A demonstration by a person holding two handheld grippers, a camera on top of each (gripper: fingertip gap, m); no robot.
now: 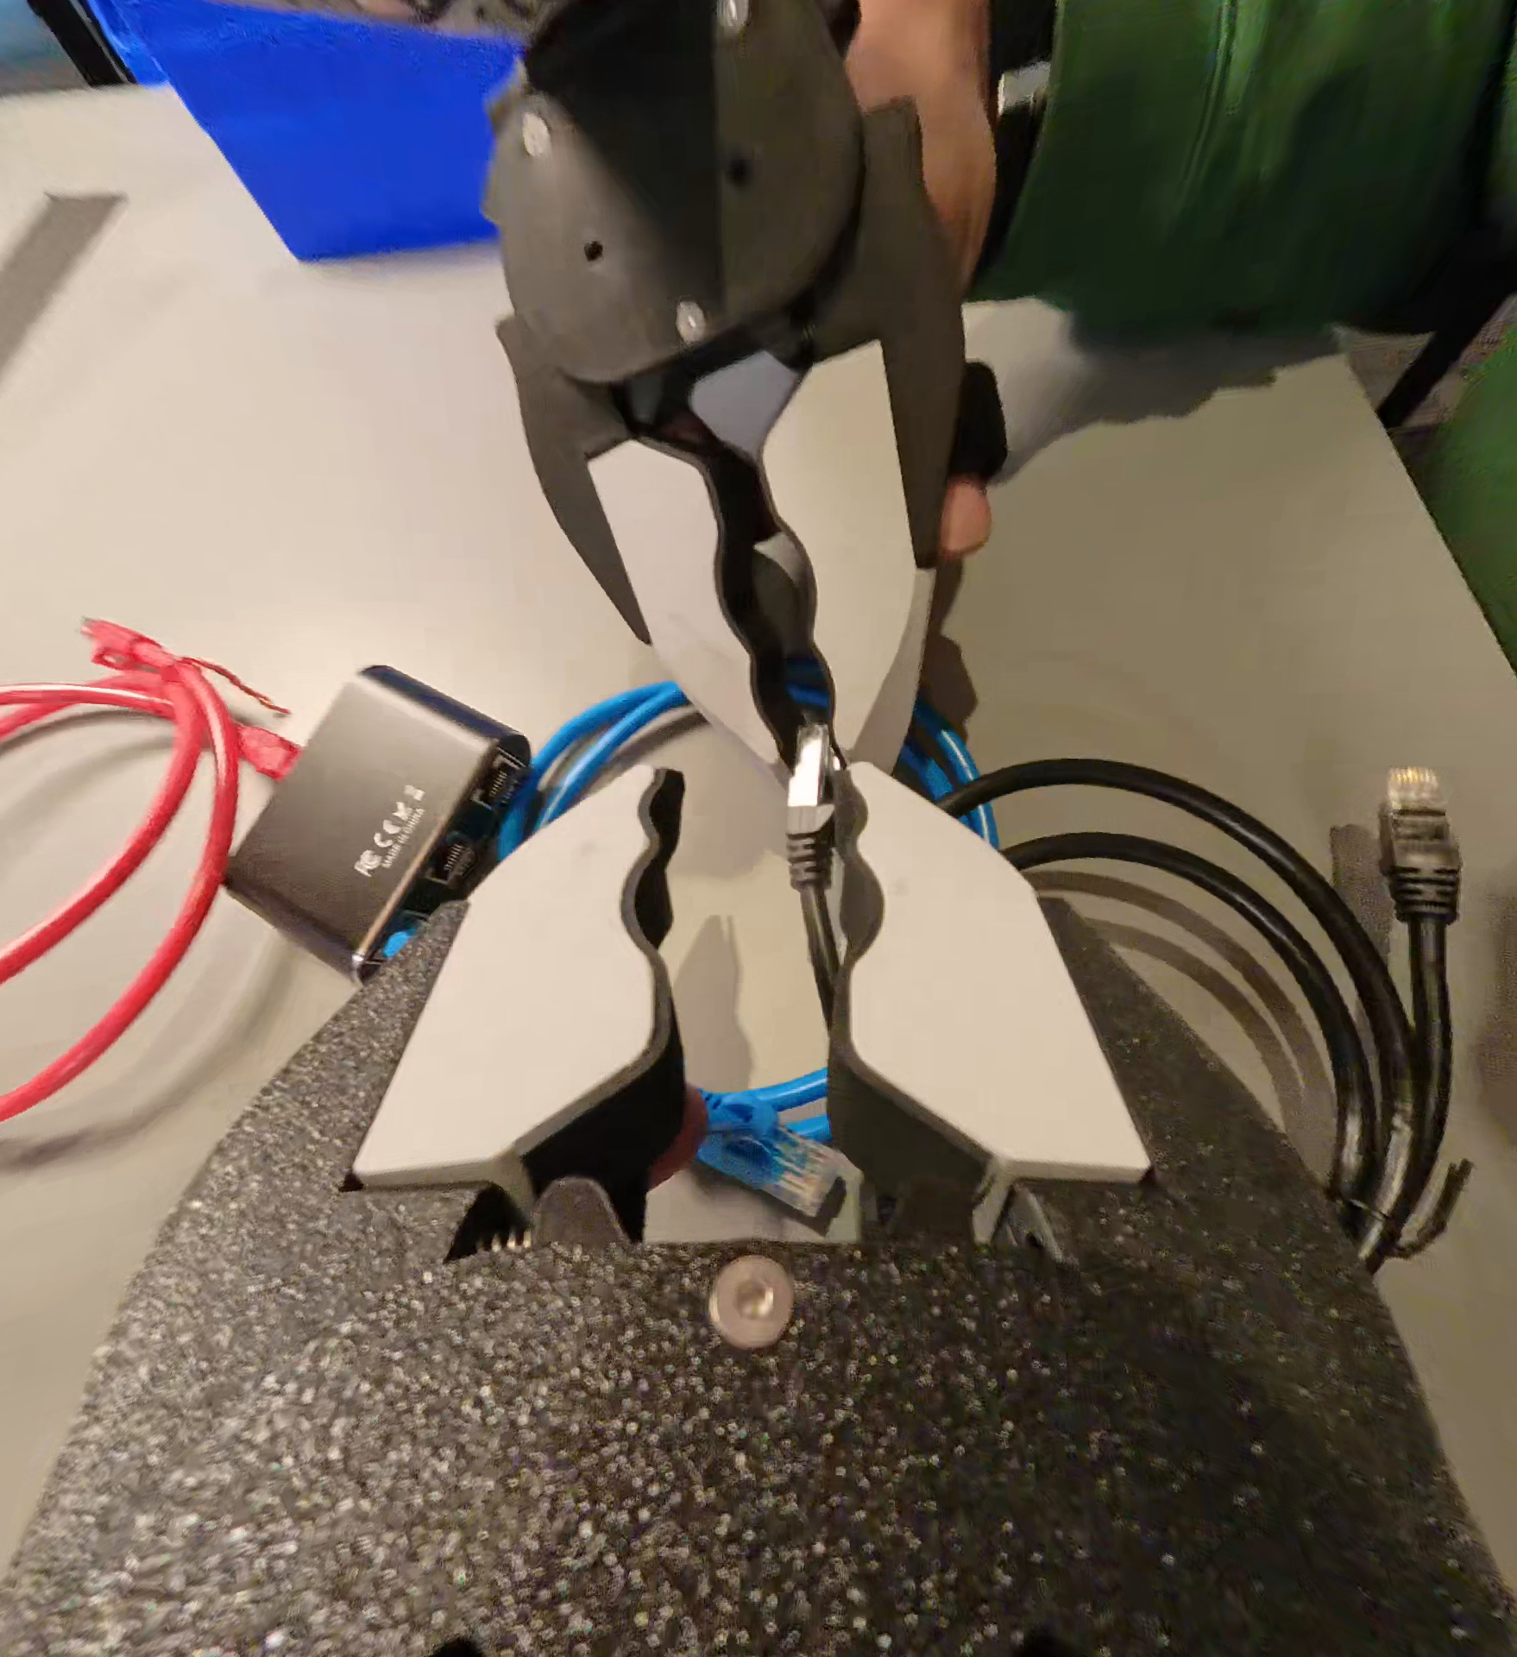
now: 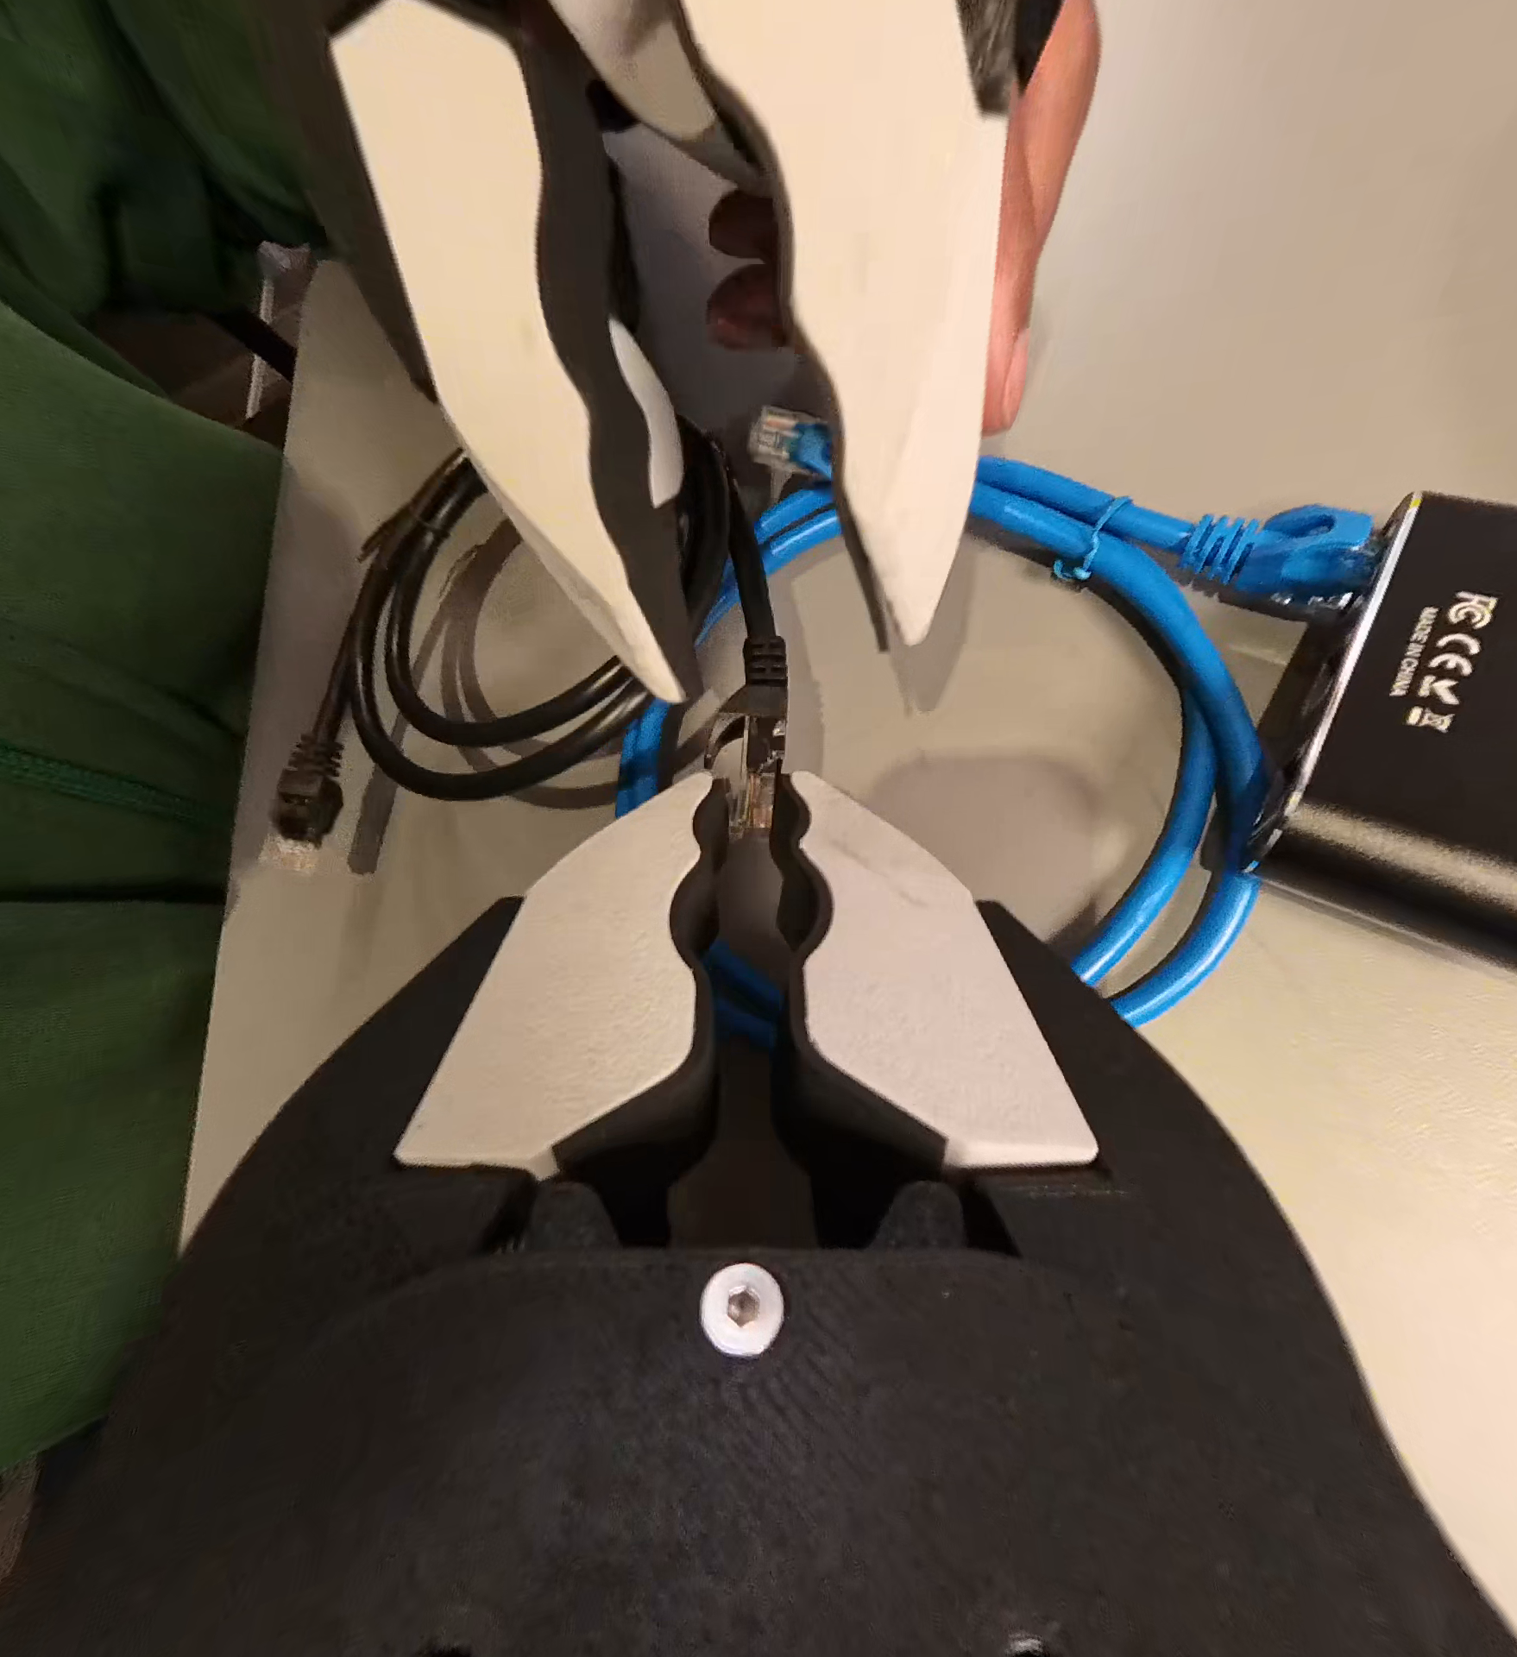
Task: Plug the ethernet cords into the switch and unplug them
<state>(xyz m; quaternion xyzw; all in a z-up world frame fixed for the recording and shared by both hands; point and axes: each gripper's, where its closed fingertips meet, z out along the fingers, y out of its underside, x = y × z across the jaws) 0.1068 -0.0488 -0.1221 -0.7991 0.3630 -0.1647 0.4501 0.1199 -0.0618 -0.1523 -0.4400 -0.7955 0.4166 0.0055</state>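
While the pale surface [image 1: 199, 466] carries everything, a blue bin [image 1: 351, 134] stands at its far edge, seen only by the left wrist view, and a green sleeve [image 1: 1230, 161] fills the corner beyond. Next in size, the black switch [image 1: 360, 816] lies flat near the middle, its port face turned toward the coiled blue cord [image 2: 1185, 807]; the right wrist view shows one blue plug seated in that face, and only the left wrist view shows the red cord [image 1: 109, 807] looped at the switch's other end. Beside the blue coil sits the black cord [image 1: 1230, 861], coiled, one free plug [image 1: 1418, 825] lying on the surface and pointing away from the left camera. Its other plug [image 1: 809, 780] is raised off the surface, long axis running straight between the two cameras, contacts toward the right tool [image 2: 750, 807], whose tips are pinched shut on it. Opposite, the left tool [image 1: 759, 780] stands wide apart, its right finger just beside the plug's boot, gripping nothing.
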